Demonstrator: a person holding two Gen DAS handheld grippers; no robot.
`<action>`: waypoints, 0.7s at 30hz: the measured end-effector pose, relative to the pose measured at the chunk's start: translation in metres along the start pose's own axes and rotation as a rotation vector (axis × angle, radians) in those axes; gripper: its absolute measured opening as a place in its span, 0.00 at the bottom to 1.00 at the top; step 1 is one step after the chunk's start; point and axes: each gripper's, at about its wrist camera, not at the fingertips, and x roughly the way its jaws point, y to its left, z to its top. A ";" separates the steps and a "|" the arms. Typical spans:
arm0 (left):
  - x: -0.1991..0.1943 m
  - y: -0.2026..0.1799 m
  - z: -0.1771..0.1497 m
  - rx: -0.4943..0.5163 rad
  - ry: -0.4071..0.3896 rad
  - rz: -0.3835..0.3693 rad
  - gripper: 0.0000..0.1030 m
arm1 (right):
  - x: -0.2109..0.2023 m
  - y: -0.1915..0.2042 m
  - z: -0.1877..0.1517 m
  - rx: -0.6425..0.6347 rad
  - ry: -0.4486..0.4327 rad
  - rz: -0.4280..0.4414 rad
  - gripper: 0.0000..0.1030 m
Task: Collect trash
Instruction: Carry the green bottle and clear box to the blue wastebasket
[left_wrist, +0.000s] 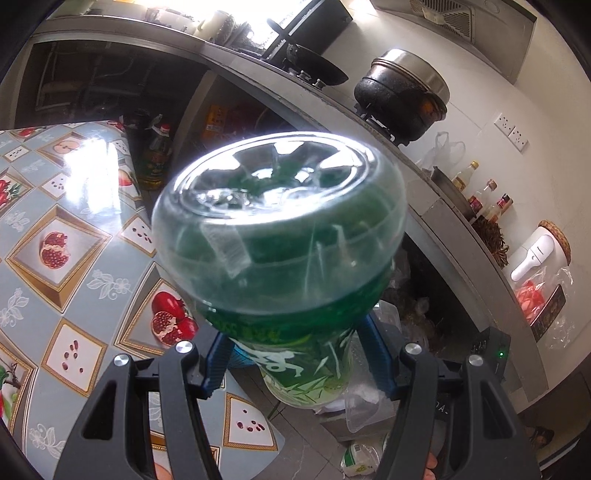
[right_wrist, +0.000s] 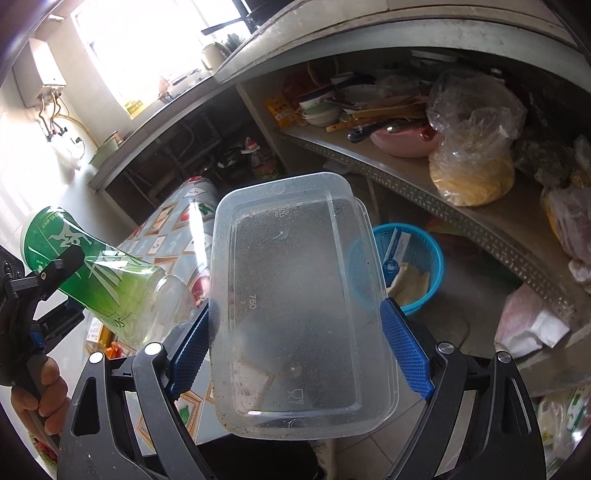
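Observation:
My left gripper (left_wrist: 295, 354) is shut on a clear plastic bottle with a green label (left_wrist: 280, 236), its base pointing at the camera, held in the air beyond the table's edge. The bottle also shows at the left of the right wrist view (right_wrist: 99, 273), with the left gripper's finger (right_wrist: 55, 266) on it. My right gripper (right_wrist: 295, 354) is shut on a clear rectangular plastic food container (right_wrist: 295, 302), its bottom facing the camera, held above the floor. A blue mesh waste basket (right_wrist: 417, 266) with paper trash in it stands on the floor behind the container.
A table with a pomegranate-pattern cloth (left_wrist: 66, 236) lies to the left. A concrete kitchen counter (left_wrist: 436, 206) carries a black pot (left_wrist: 402, 96) and bottles. The open shelf under it (right_wrist: 424, 177) holds dishes and plastic bags. More bags lie on the tiled floor (right_wrist: 472, 288).

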 end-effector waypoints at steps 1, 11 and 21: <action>0.003 -0.001 0.001 0.002 0.003 0.000 0.59 | 0.000 -0.002 0.000 0.006 -0.001 -0.002 0.81; 0.030 -0.010 0.004 0.026 0.038 -0.010 0.59 | 0.000 -0.020 0.000 0.048 0.001 -0.024 0.80; 0.059 -0.014 0.007 0.045 0.074 -0.003 0.59 | 0.007 -0.042 -0.001 0.098 0.006 -0.058 0.80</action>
